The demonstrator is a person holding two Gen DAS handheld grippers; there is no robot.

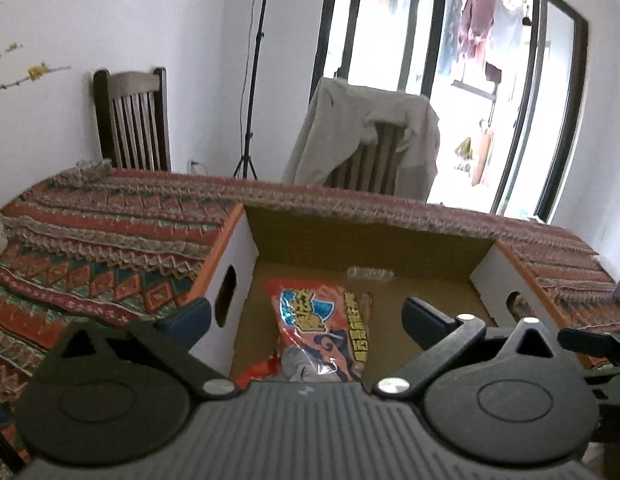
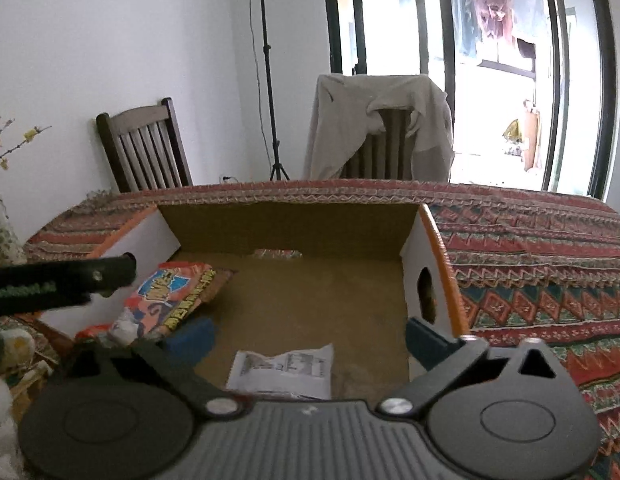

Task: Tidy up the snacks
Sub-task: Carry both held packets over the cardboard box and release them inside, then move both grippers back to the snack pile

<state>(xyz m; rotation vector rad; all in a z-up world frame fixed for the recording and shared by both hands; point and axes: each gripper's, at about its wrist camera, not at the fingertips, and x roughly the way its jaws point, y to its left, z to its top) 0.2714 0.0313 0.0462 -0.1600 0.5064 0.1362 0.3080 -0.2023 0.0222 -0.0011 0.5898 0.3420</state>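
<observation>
Both tools hang over the open cardboard box, each with its blue pads spread wide and nothing between them: the left tool sits over the box's left half, the right tool over its right half.

Going from biggest to smallest: the worktop, draped in a red patterned cloth, carries the cardboard box, which fills the middle of both wrist views. Two dark chairs stand beyond the worktop's far edge at about 11 and 1 o'clock, the right one with a pale jacket thrown over it.

Inside the box, the red snack bag lies flat on the floor, straight ahead of the left tool at 12 o'clock, its long axis running away from that tool toward the back wall. From the right tool it lies off at about 10 o'clock. The white-backed packet lies face down at 12 o'clock just in front of the right tool, its long axis crosswise. A small wrapped item rests against the back wall.

I judge each packet lies nearer its own tool, both apparently already stowed.
</observation>
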